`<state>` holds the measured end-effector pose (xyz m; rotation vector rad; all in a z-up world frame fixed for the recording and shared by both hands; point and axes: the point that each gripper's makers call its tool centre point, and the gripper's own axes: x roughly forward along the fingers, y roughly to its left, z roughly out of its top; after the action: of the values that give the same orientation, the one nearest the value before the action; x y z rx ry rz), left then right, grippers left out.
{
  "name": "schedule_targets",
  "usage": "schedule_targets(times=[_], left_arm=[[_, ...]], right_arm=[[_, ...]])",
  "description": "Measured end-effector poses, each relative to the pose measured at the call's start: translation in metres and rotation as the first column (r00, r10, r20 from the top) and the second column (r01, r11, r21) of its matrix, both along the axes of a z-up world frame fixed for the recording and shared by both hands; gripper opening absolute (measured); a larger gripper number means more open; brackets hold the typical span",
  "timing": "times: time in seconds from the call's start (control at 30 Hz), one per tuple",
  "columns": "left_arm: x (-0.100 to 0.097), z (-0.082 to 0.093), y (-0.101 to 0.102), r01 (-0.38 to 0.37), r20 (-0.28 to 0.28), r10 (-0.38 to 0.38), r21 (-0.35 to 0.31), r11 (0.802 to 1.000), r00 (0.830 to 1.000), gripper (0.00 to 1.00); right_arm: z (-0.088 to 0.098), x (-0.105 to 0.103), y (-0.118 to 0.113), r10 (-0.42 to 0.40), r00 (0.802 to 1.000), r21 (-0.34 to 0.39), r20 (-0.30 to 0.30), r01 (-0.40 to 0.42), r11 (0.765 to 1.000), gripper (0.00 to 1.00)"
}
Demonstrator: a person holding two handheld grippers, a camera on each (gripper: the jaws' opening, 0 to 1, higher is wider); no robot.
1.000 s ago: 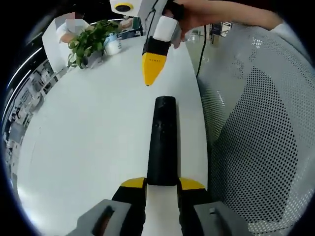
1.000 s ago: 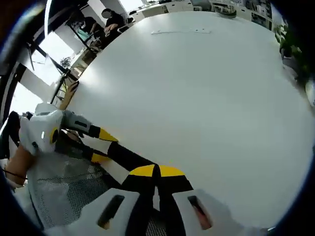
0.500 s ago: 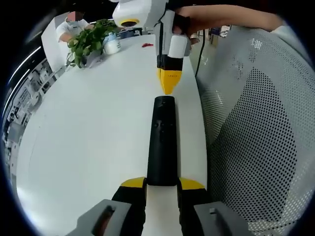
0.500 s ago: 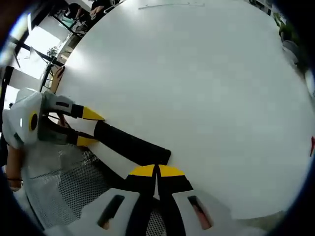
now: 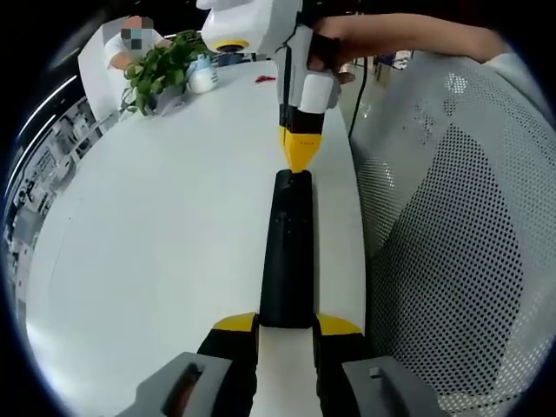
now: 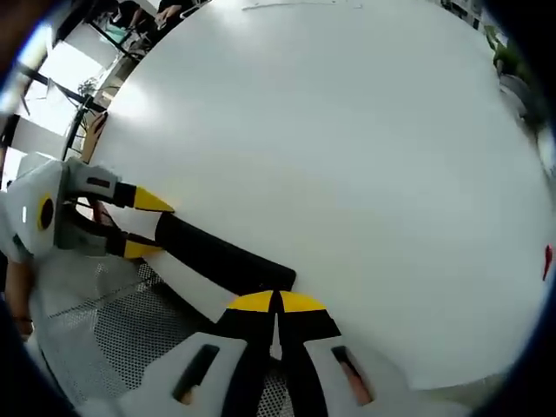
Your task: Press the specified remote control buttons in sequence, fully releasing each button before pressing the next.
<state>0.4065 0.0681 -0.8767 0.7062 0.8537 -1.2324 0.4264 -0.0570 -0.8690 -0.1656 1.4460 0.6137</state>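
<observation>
Pressure should be applied straight down by the right gripper (image 5: 299, 161), its jaws together at the far end of the remote (image 5: 287, 252), which is clamped by the left gripper (image 5: 287, 328) over the white table (image 5: 156, 234), then fully released.

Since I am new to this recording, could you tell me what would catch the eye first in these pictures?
A long black remote lies on the white table, its near end clamped in the left claw. In the left gripper view the right claw, shut to a yellow point, meets the remote's far end. A white mesh chair stands beside the table, and a green plant sits at its far corner.
</observation>
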Motion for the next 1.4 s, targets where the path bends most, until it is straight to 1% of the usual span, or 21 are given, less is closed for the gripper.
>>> schedule_targets(times=[0.4,0.47,0.53,0.6,0.63,0.73,0.8,0.87,0.97,1.1,1.17,1.23,1.3,1.4], left_arm=[[-0.0003,0.0001,0.0003,-0.005,0.0,0.005,-0.003,1.0,1.0,0.24],[-0.0003,0.0,0.0005,-0.007,-0.001,0.007,-0.004,1.0,1.0,0.24],[-0.0004,0.0001,0.0005,-0.006,-0.002,0.006,-0.005,1.0,1.0,0.24],[-0.0002,0.0001,0.0006,-0.008,-0.003,0.008,-0.007,1.0,1.0,0.24],[-0.0003,0.0002,0.0005,-0.008,-0.002,0.008,-0.008,1.0,1.0,0.24],[-0.0001,0.0002,0.0007,-0.008,-0.002,0.008,-0.008,1.0,1.0,0.24],[0.0,0.0002,0.0007,-0.007,-0.002,0.007,-0.007,1.0,1.0,0.24],[-0.0002,0.0003,0.0008,-0.011,-0.002,0.011,-0.008,1.0,1.0,0.24],[-0.0002,0.0005,0.0008,-0.021,-0.001,0.021,-0.02,1.0,1.0,0.24],[0.0,0.0005,0.0006,-0.021,-0.001,0.021,-0.017,1.0,1.0,0.24],[-0.0001,0.0004,0.0004,-0.023,-0.001,0.023,-0.014,1.0,1.0,0.24],[-0.0001,0.0004,0.0002,-0.025,-0.002,0.025,-0.015,1.0,1.0,0.24],[-0.0002,0.0004,0.0002,-0.025,-0.001,0.025,-0.015,1.0,1.0,0.24],[-0.0003,0.0003,0.0,-0.025,-0.001,0.025,-0.015,1.0,1.0,0.24]], right_arm=[[-0.0009,0.0013,0.0002,0.027,0.999,-0.031,0.022,-0.026,0.999,0.0],[-0.0011,0.0007,-0.0003,0.009,1.0,-0.038,0.015,-0.008,0.999,0.0],[-0.0014,0.0013,0.0003,0.033,0.999,-0.049,0.006,-0.032,0.998,0.0],[-0.0017,0.0014,0.0011,0.037,0.999,-0.069,0.004,-0.037,0.997,0.0],[-0.0016,0.0014,0.0005,0.066,0.998,-0.091,0.018,-0.065,0.994,0.0],[-0.0016,0.0003,0.0017,0.084,0.996,-0.114,0.031,-0.08,0.99,0.0],[-0.0018,0.0016,0.0,0.085,0.996,-0.111,0.031,-0.081,0.991,0.0],[-0.0017,0.0021,-0.0015,0.067,0.998,-0.092,0.021,-0.065,0.994,0.0],[-0.0016,0.0016,-0.0017,0.076,0.997,-0.074,0.017,-0.075,0.994,0.0],[-0.0017,0.0011,-0.002,0.043,0.999,-0.053,0.017,-0.042,0.998,0.0],[-0.0015,0.001,-0.0025,0.015,1.0,-0.03,0.011,-0.015,0.999,0.0],[-0.0017,0.0015,-0.0026,0.004,1.0,-0.021,0.004,-0.004,1.0,0.0],[-0.0018,0.0015,-0.0018,0.005,1.0,-0.021,0.001,-0.005,1.0,0.0],[-0.0012,0.0,-0.0003,0.039,0.999,-0.042,0.016,-0.039,0.998,0.0]])
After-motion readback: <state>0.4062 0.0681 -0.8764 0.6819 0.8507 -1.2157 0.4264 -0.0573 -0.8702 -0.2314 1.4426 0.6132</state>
